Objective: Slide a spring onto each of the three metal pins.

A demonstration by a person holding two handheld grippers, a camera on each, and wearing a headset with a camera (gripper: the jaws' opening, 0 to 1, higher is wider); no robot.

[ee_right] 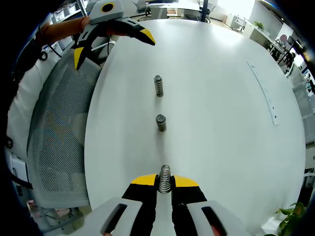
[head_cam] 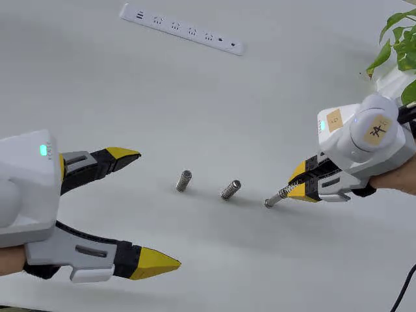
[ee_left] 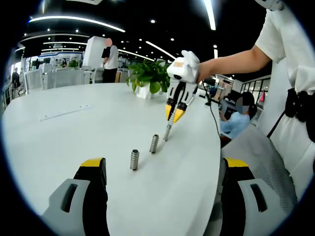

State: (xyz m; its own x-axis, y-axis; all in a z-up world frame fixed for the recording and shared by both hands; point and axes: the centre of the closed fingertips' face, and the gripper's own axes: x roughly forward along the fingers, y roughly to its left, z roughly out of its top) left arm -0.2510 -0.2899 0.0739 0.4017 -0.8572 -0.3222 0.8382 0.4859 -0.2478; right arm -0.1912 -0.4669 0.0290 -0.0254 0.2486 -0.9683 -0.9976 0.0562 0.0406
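The pin (head_cam: pixel 275 198) has its rear hidden between the right gripper (head_cam: pixel 294 187) fingers (head_cam: pixel 299 171), and the head view's edge crops the plant (head_cam: pixel 398 39)

Three springs by my count: one spring (head_cam: pixel 184 181), a second spring (head_cam: pixel 231 189), and a third spring (head_cam: pixel 282 194) (that one's on the single pin (head_cam: pixel 270 203) I can spot). Plus one power strip (head_cam: pixel 182 29) and one plant (head_cam: pixel 400 39).
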